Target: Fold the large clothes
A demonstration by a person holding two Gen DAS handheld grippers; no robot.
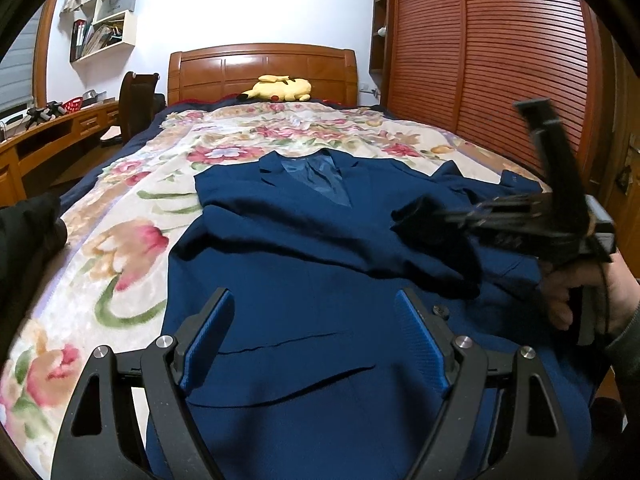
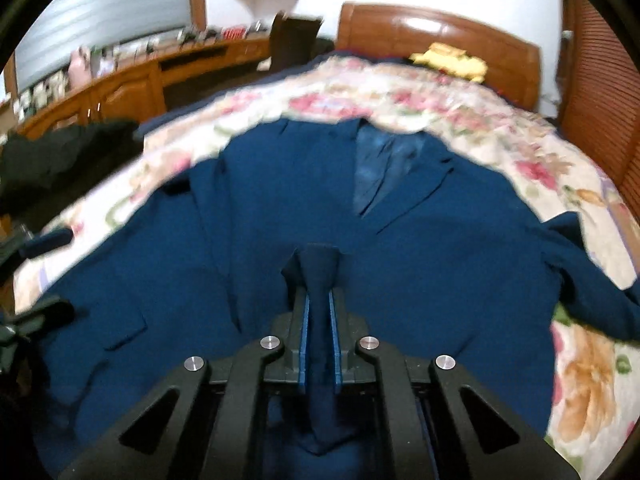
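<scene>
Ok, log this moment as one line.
task: fold jacket | left gripper: open above blue jacket | right gripper: shut on jacket fabric | surface: floral bedspread

One blue jacket, one floral blanket, one yellow plush toy, two grippers

L hand-held gripper agape, R hand-held gripper clamped

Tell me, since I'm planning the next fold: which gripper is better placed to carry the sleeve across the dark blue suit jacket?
The right gripper: its jaws are shut on a fold of the dark blue suit jacket. The left gripper hangs open above the cloth, holding nothing.
</scene>
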